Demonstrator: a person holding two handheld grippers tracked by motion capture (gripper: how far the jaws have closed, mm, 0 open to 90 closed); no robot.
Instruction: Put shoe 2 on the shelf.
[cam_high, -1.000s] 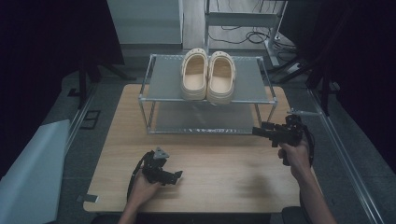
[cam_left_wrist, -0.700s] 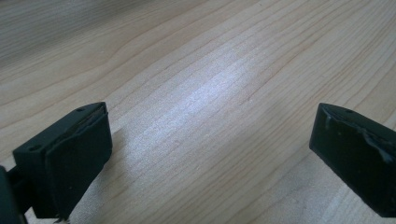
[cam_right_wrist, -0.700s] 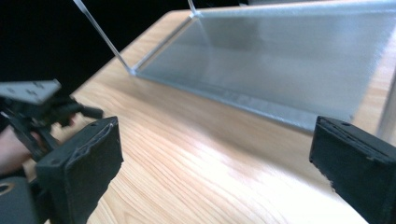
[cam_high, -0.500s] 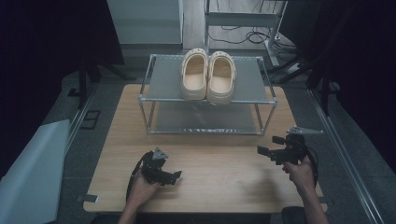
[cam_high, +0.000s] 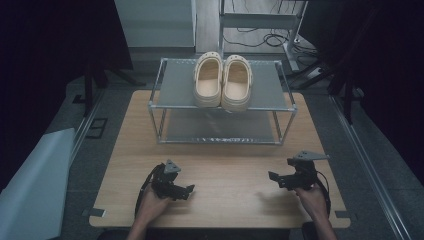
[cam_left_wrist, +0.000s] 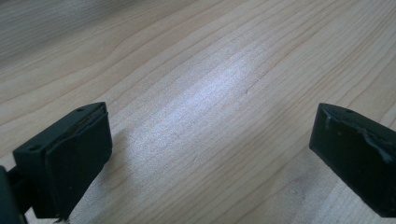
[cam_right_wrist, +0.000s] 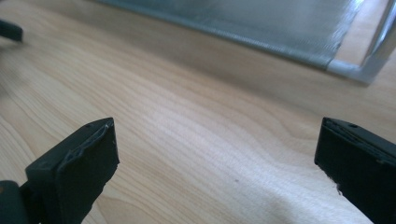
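Note:
A pair of cream clogs (cam_high: 223, 80) stands side by side on the top shelf of a metal two-tier rack (cam_high: 176, 106) at the back of the wooden table (cam_high: 230, 200). My left gripper (cam_high: 187, 191) rests low on the table near the front left, held by a hand, its jaws wide apart over bare wood (cam_left_wrist: 210, 116). My right gripper (cam_high: 273, 177) sits near the front right, also open with nothing between its jaws (cam_right_wrist: 215, 154). In the right gripper view the rack's lower shelf (cam_right_wrist: 261, 23) lies ahead.
Light grey sheeting (cam_high: 35, 185) lies on the floor left of the table. A metal rail (cam_high: 370, 170) runs along the floor on the right. Cables and a stand (cam_high: 260, 25) sit behind the rack.
My right gripper has drawn back from near the rack toward the table's front edge and dropped lower. The left gripper has stayed in place.

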